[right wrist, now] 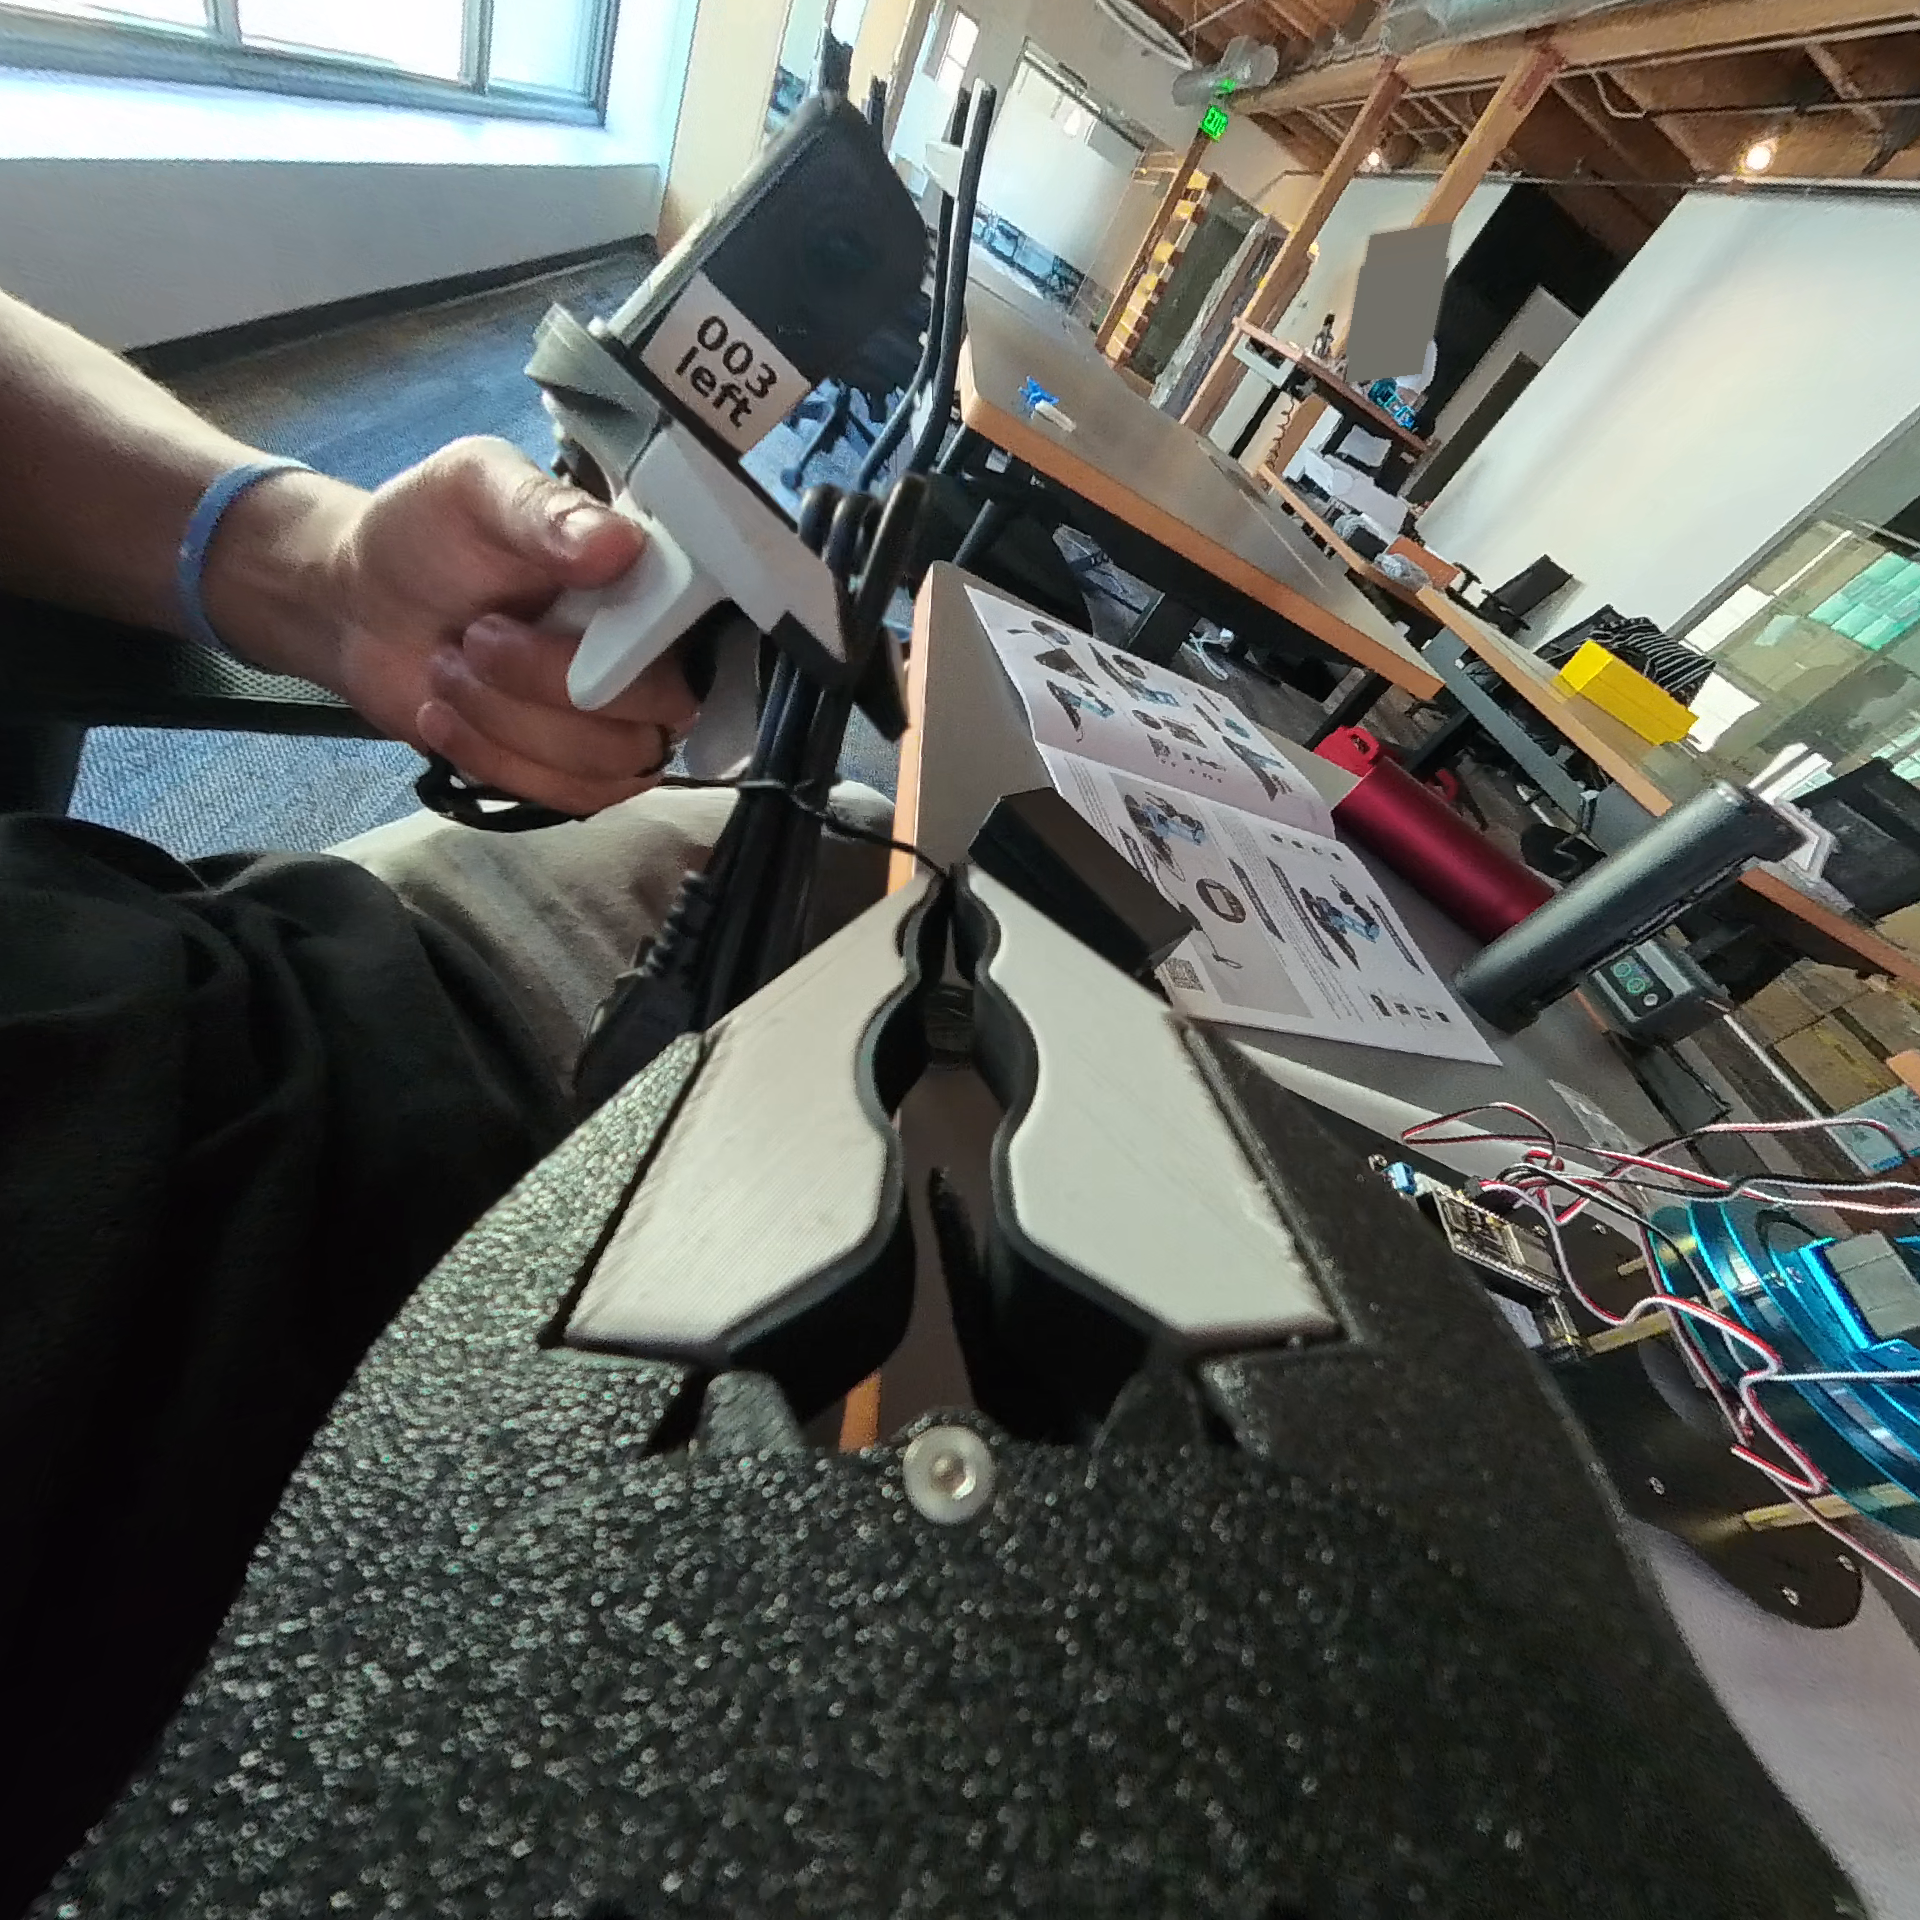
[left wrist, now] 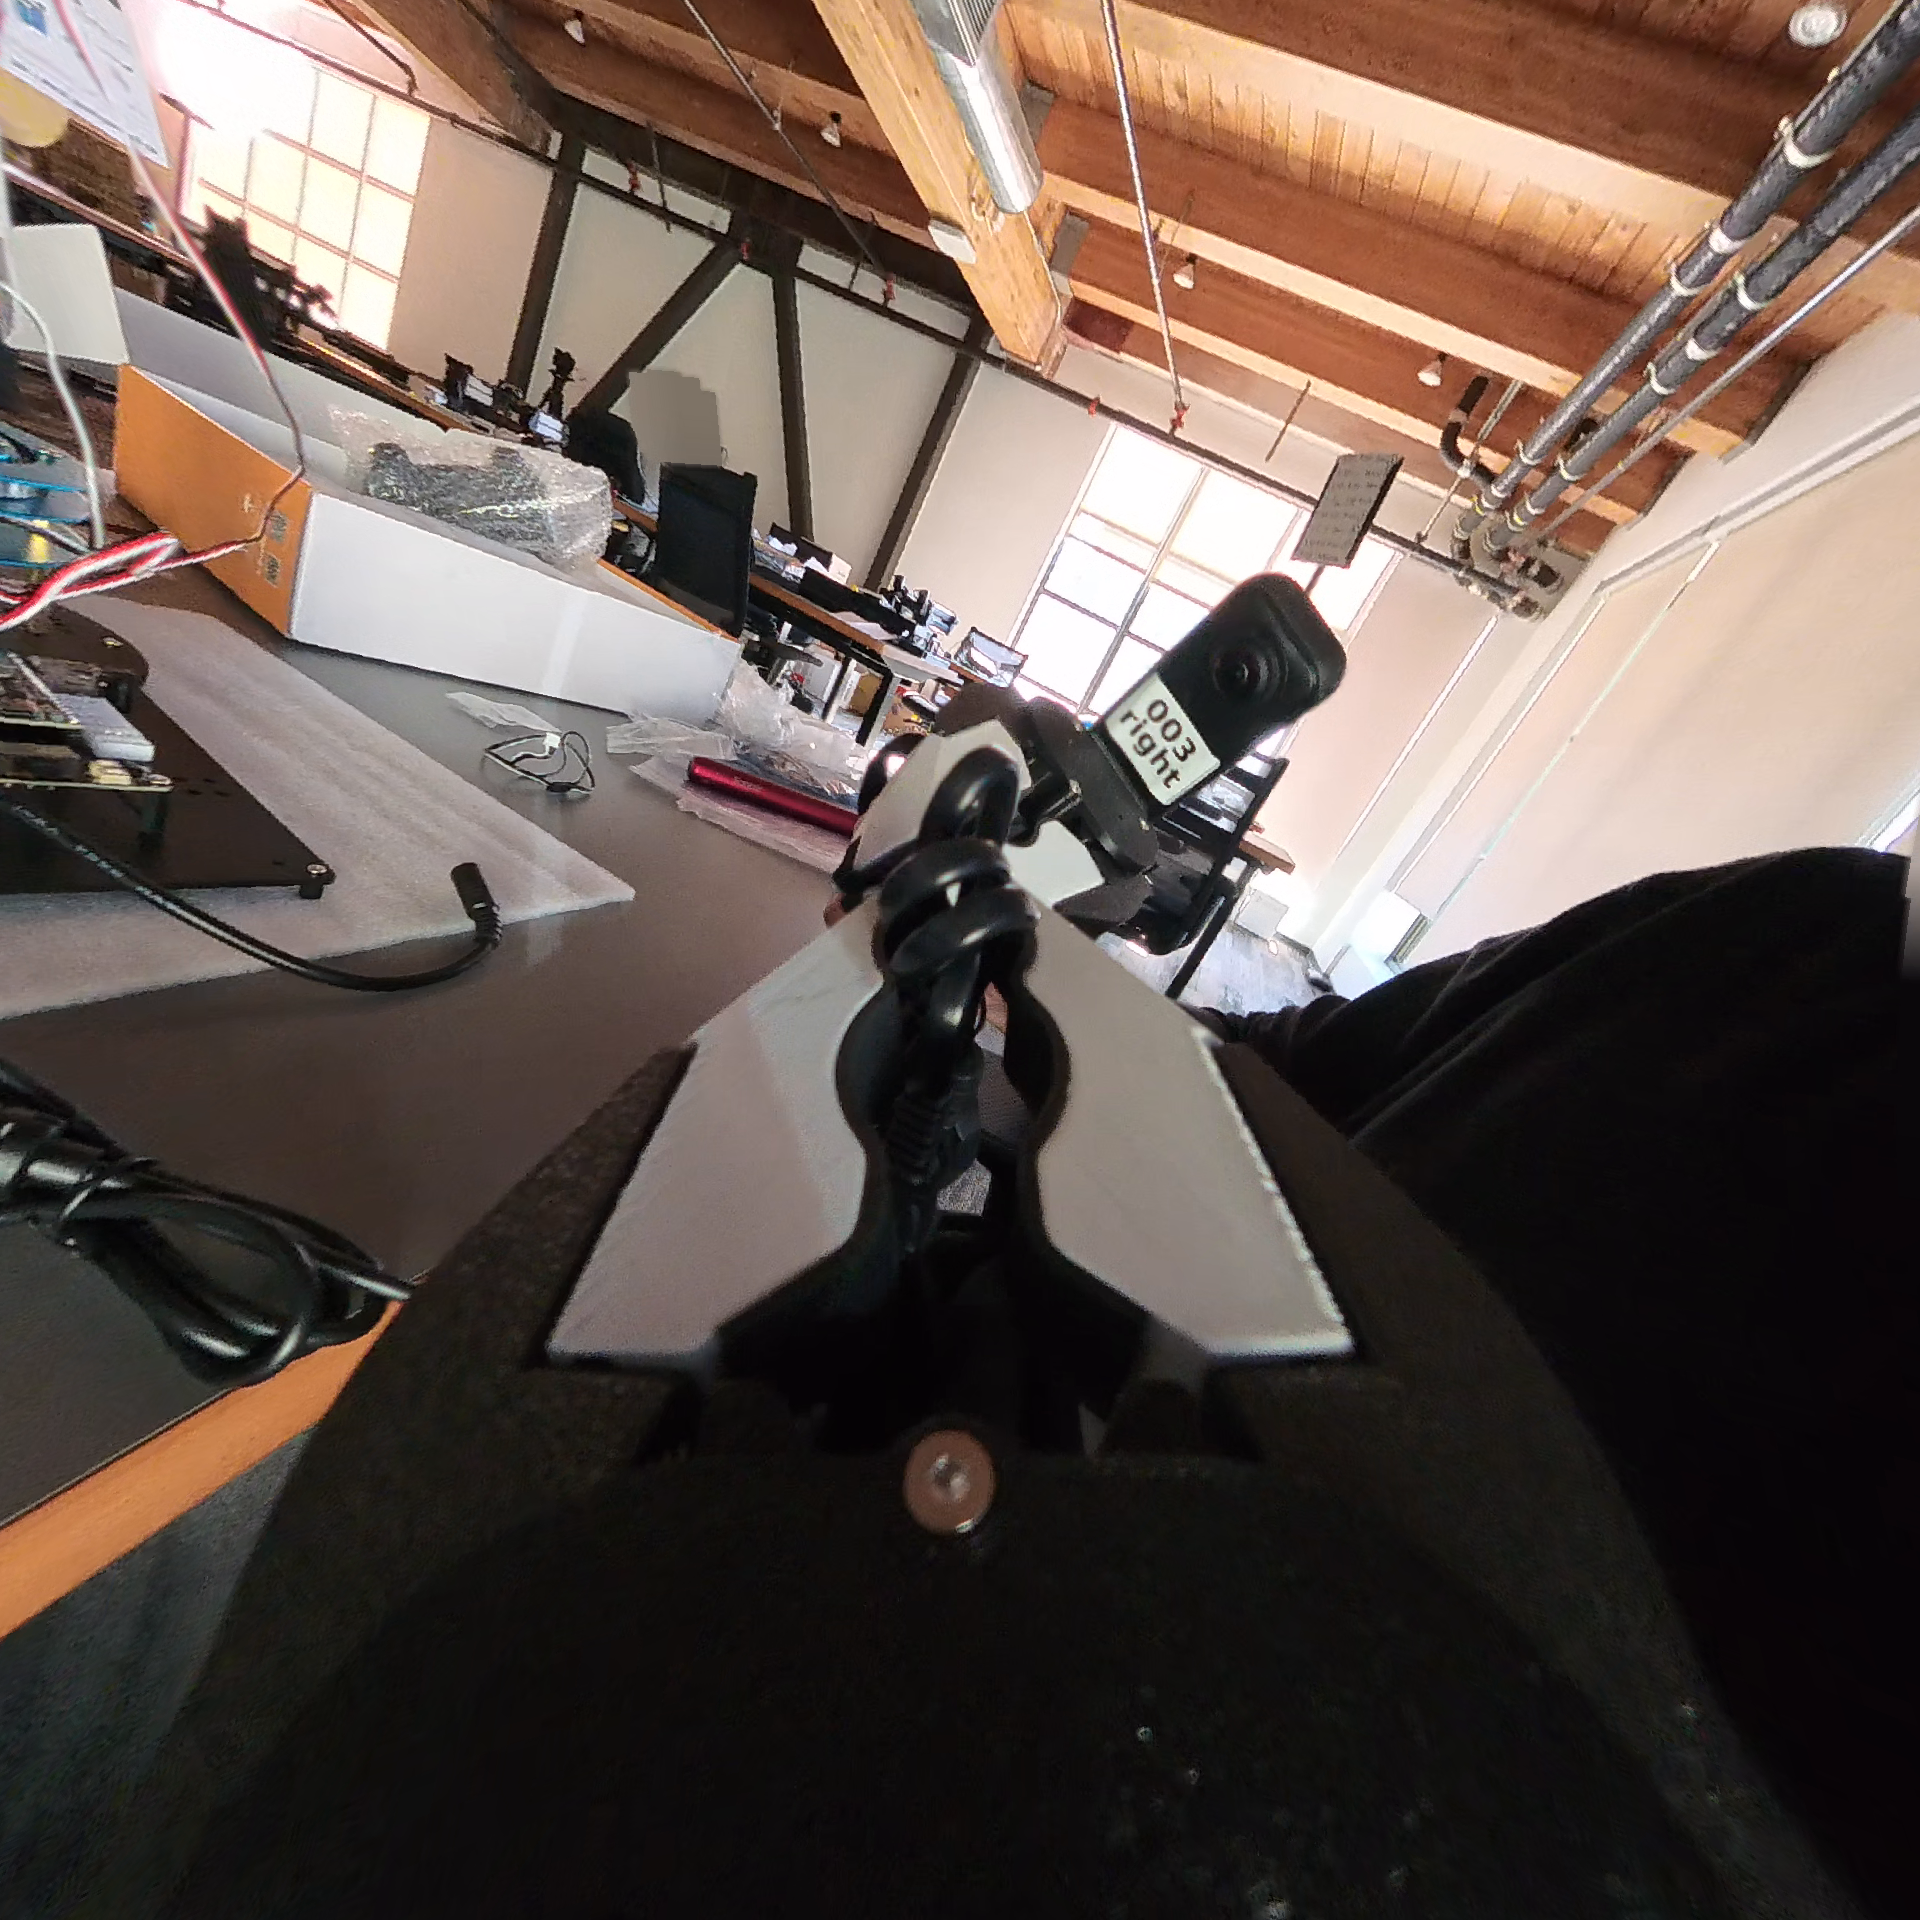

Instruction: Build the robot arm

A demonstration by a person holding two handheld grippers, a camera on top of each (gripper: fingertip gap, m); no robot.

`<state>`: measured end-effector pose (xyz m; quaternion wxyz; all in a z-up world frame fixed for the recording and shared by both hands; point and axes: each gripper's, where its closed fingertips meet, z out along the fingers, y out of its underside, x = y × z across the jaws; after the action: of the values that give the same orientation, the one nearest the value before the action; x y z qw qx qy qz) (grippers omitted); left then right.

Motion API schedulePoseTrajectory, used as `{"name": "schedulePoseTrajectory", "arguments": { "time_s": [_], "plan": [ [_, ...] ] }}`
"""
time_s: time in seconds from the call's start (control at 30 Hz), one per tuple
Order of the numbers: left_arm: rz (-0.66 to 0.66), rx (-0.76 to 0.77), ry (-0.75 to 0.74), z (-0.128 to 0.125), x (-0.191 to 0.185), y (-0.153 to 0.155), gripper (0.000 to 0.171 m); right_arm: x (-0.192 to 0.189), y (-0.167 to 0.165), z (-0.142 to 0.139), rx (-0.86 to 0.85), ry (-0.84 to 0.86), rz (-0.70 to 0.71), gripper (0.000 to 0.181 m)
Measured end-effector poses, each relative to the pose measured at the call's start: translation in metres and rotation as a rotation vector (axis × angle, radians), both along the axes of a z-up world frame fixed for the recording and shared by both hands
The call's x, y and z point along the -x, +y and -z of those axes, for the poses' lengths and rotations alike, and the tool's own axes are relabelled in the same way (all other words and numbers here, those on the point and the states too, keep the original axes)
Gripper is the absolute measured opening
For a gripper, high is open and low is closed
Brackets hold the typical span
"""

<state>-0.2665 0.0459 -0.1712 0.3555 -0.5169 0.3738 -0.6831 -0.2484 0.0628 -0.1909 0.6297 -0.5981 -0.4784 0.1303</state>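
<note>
Cable [left wrist: 940,935], black and bundled, sits clamped between the fingers of the left tool [left wrist: 961,940], held off the edge of the surface [left wrist: 436,1049] over the person's lap. The right tool [right wrist: 948,896], at one o'clock beyond it, is pinched nearly closed on a thin black tie [right wrist: 831,810] running off the bundle. A hand [right wrist: 499,623] grips the left tool's white handle. An open instruction booklet [right wrist: 1226,821] lies on the surface at two o'clock of the right tool.
</note>
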Motion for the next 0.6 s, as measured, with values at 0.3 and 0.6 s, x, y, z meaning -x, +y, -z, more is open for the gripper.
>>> {"name": "schedulePoseTrajectory", "arguments": {
  "time_s": [0.3, 0.6],
  "plan": [
    [-0.043, -0.16, 0.087, 0.011, -0.007, -0.006, 0.01, 0.005, -0.01, -0.011, 0.023, 0.076, -0.073, 0.0],
    [-0.193, -0.371, 0.231, 0.026, -0.009, 0.009, 0.01, 0.008, -0.016, -0.002, -0.273, -0.276, 0.009, 0.0]
  ]
}}
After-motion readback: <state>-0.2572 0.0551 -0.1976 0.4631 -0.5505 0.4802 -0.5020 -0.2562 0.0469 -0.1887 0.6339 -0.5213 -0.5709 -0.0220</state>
